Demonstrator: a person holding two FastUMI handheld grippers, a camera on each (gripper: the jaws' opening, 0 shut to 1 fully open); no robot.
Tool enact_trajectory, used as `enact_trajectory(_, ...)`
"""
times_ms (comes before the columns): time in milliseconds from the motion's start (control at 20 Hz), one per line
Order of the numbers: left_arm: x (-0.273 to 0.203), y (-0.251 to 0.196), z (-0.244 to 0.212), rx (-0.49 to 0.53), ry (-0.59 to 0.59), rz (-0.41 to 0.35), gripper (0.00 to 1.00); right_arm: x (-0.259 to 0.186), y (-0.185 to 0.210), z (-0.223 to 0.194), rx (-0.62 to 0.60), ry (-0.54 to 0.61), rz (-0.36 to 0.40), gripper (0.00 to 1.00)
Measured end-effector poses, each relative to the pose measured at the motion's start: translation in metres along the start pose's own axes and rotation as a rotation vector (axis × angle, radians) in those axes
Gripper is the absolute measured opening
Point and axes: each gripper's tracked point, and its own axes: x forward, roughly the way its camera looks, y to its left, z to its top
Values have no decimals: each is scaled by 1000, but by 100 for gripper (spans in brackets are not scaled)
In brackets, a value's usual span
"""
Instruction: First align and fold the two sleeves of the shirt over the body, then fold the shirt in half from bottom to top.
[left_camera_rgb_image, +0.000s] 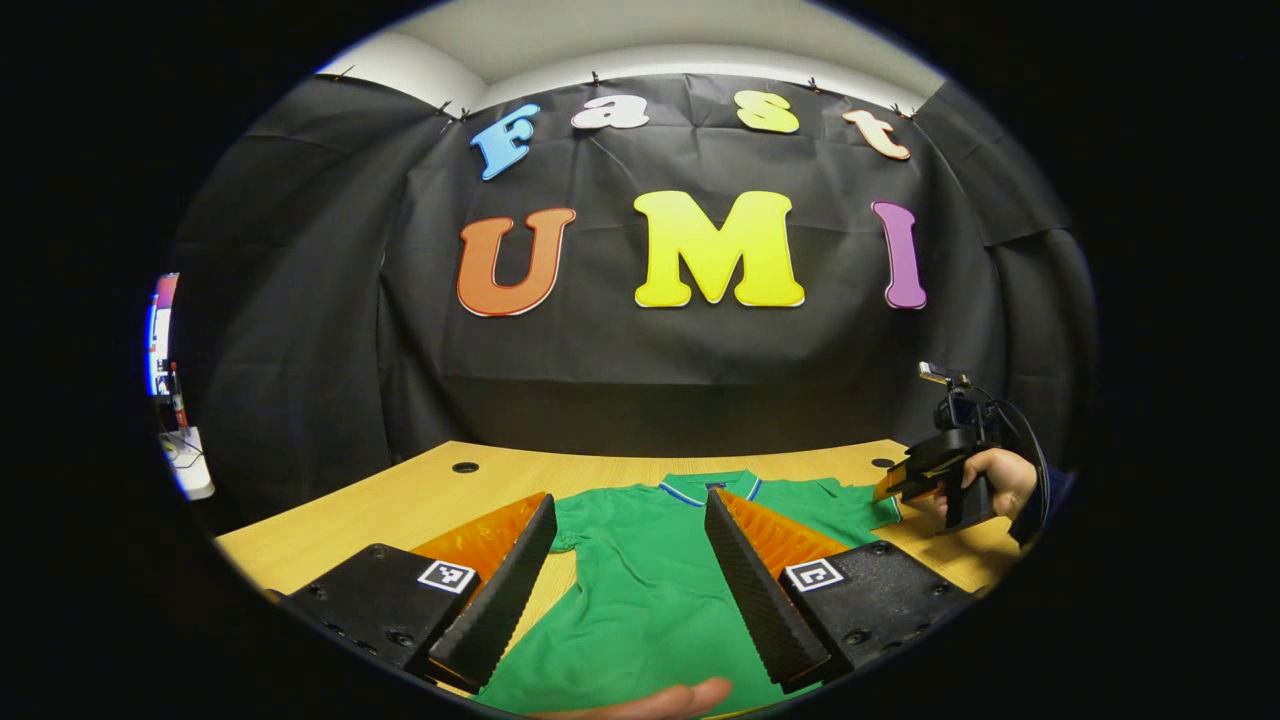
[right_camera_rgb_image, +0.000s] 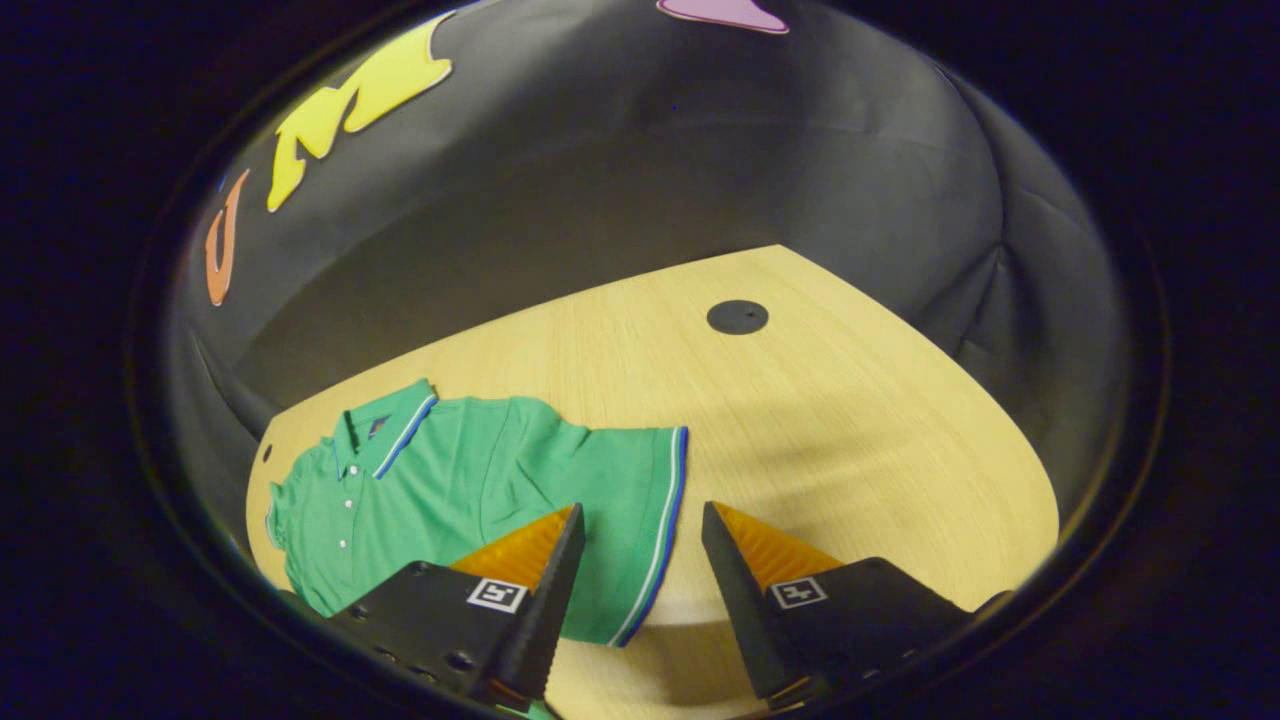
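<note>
a green shirt (left_camera_rgb_image: 640, 580) lies flat on the wooden table (left_camera_rgb_image: 420, 495), collar toward the booth wall. the left gripper (left_camera_rgb_image: 630, 520) hangs open above its body; the right gripper (right_camera_rgb_image: 640, 535) hangs open over the striped sleeve (right_camera_rgb_image: 640, 510) hem, gripping nothing.

Soft, even light falls from above onto my wooden table (left_camera_rgb_image: 420, 495), which looks bright in both views, while the booth wall behind stays dim. In the right gripper view, my right gripper (right_camera_rgb_image: 640, 540) throws a soft shadow on the wood beneath it. The green shirt (right_camera_rgb_image: 480, 480) is sharp and free of glare. Fisheye distortion bends the table edges, and detail darkens towards the rim.
</note>
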Motion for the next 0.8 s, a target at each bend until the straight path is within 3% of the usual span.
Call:
enact_trajectory(50,1,0,-2,-6,6,-1,96,2,2,-3,-16,6,-4,73)
enact_trajectory(200,3,1,-8,-13,20,-5,96,7,17,1,-23,3,7,55)
enact_trajectory(250,3,3,-10,-12,24,-2,96,7,27,-1,-23,1,27,60)
enact_trajectory(350,3,8,-12,-12,28,6,96,11,34,-1,-47,-1,30,55)
enact_trajectory(450,5,11,-17,-19,39,12,96,22,23,0,-108,-12,-48,60)
enact_trajectory(500,5,13,-21,-24,46,15,96,16,26,1,-113,-21,-57,34)
enact_trajectory(600,6,16,-25,-36,58,21,96,15,29,-2,-131,-11,-55,27)
enact_trajectory(750,5,17,-26,-48,63,23,96,15,31,-1,-163,0,-56,1)
enact_trajectory(800,5,17,-26,-50,61,22,96,14,29,-1,-186,4,-67,1)
